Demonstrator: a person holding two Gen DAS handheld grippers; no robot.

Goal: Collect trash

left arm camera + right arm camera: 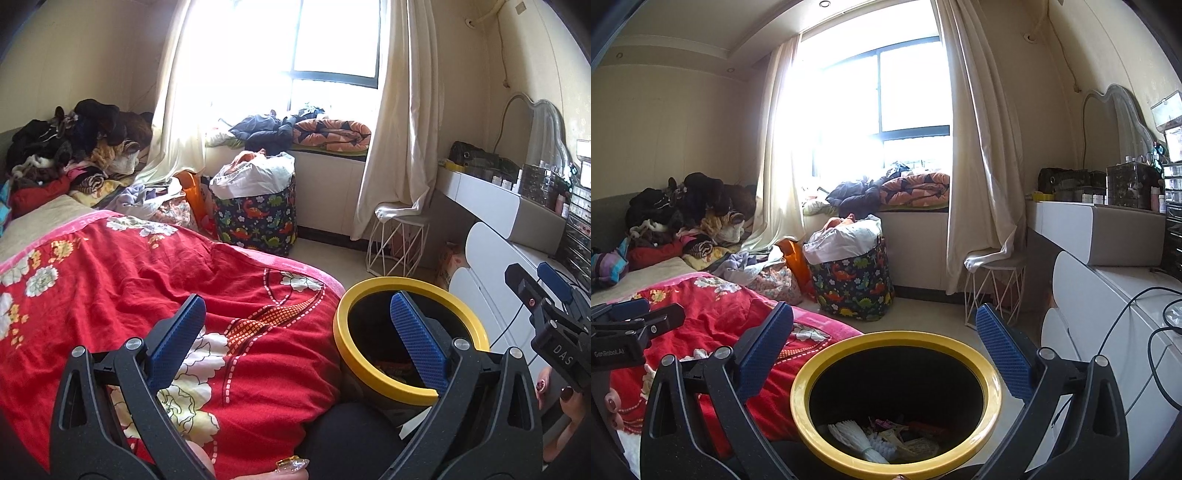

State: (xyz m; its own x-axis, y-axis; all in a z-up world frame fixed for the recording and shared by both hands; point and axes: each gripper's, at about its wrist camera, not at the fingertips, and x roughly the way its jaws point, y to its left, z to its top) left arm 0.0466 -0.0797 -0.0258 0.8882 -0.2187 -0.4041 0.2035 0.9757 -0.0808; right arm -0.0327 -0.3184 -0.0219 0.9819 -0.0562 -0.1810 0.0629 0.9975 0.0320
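Between the spread blue pads of the right gripper (pixel 884 345), which holds nothing, sits the round yellow-rimmed black trash bin (pixel 897 402), filling the lower centre of the right wrist frame; white and mixed scraps lie at its bottom. The left gripper (pixel 297 341) is likewise released and empty, with the bin (pixel 410 332) off toward its right finger and the red floral quilt (pixel 147 280) across the lower left. By my judgement the right hand is nearer the bin, directly above its mouth.

left wrist: over bed (pixel 155 280) | right wrist: over bin (pixel 894 402) | both face window (pixel 332 40)
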